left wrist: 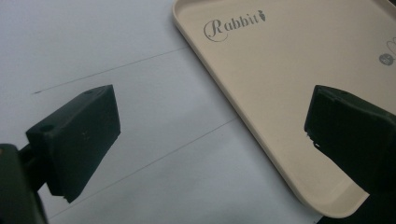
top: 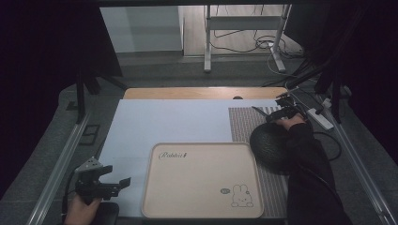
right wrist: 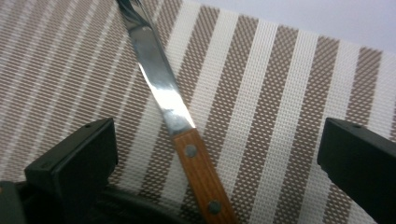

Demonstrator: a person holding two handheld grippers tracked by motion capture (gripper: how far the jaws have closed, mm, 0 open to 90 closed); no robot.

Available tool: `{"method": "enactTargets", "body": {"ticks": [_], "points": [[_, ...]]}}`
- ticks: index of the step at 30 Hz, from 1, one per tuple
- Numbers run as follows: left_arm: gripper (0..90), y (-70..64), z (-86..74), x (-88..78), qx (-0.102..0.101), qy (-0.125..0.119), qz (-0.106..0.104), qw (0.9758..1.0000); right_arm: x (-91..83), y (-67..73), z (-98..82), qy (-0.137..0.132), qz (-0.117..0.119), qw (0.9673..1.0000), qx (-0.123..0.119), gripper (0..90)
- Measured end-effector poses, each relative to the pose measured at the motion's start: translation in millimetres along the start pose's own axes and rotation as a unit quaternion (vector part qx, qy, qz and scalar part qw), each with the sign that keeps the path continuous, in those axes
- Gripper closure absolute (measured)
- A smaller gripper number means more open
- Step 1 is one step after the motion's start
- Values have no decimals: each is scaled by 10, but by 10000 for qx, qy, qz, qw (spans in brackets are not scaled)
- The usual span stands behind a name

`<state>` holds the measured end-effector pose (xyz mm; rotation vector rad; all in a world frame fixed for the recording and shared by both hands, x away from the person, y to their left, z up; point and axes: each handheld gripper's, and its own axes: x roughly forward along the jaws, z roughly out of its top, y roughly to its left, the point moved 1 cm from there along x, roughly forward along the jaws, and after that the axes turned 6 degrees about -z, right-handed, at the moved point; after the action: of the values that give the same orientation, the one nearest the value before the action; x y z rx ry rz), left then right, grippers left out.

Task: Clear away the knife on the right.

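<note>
our right gripper (right wrist: pixel 219 154) stands wide open astride the fork (right wrist: pixel 180 116) – wooden handle nearest us, long axis running away between the jaws – while the left gripper (left wrist: pixel 210 135) idles open.

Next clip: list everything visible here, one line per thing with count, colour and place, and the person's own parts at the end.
Fork: one, steel with a riveted wooden handle, lying on the striped placemat between the right gripper's open jaws; tines only partly seen.
Striped placemat: one, brown and white woven, right side of the table.
Bowl: one, dark, upside down as far as I can tell, on the placemat beside the tray.
Tray: one, beige, printed "Rabbit" with a rabbit drawing, front centre, nothing on it.
Table cover: one, pale blue-white, under the tray.
Power strip: one, white, right of the table.
Left gripper: black, open, front left near the tray.
Right gripper: black, open, over the fork handle.
Hands: two, one on each gripper.
</note>
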<state>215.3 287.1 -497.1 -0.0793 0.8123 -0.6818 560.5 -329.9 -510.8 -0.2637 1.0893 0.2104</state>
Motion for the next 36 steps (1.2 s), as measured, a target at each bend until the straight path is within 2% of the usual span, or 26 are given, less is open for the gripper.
{"method": "enactTargets", "body": {"ticks": [2, 6, 8, 9, 11, 12, 13, 14, 15, 16, 17, 18, 21, 23, 28, 30, 36], "points": [[36, 0, -1, -2, -1, 1, 2, 10000, 39, -21, -1, 32, 34, 10000, 39, 0], [36, -1, -3, -3, 1, -3, 5, 10000, 57, -58, -2, 42, -83, 10000, -20, 3], [36, -2, -5, -4, 4, -17, 2, 10000, 44, -74, -9, -8, -121, 9999, -104, 61], [36, -1, -5, -5, 2, -17, 1, 10000, 0, -93, -14, -60, -60, 9998, -178, 190], [36, -1, -4, -4, 1, -13, 2, 10000, -37, -103, -23, -106, -21, 9996, -260, 309], [37, -1, -4, -4, 1, -13, 2, 10000, -37, -103, -23, -106, -21, 9996, -260, 309], [37, -2, -4, -3, -2, -17, 2, 10000, -54, -106, -28, -121, 0, 9995, -302, 371], [36, -3, -3, -4, 8, -8, 6, 10000, -80, -113, -40, -160, 70, 9991, -381, 533], [36, -3, -3, -3, 9, -5, 8, 10000, -80, -113, -40, -160, 70, 9991, -381, 533], [37, -4, -2, -3, 12, -5, 11, 10000, -100, -130, -49, -141, 144, 9989, -422, 673], [37, -4, -2, -3, 12, -5, 11, 10000, -100, -130, -49, -141, 144, 9989, -422, 673], [37, -4, -3, -3, 10, -6, 11, 10000, -109, -151, -62, -164, 175, 9986, -477, 769], [37, -5, -4, -4, 2, -16, 8, 10000, -110, -179, -75, -168, 271, 9986, -415, 774], [37, -4, -4, -5, 11, -12, 10, 10000, -115, -194, -82, -169, 308, 9982, -484, 776], [38, -6, -2, -3, 25, -6, 20, 10000, -131, -223, -86, -132, 252, 9978, -602, 777], [38, -6, -2, -3, 25, -2, 22, 10000, -148, -270, -105, -121, 142, 9976, -661, 778], [38, -7, -2, -2, 25, -4, 24, 10000, -215, -407, -162, -202, 121, 9982, -548, 778]]}}
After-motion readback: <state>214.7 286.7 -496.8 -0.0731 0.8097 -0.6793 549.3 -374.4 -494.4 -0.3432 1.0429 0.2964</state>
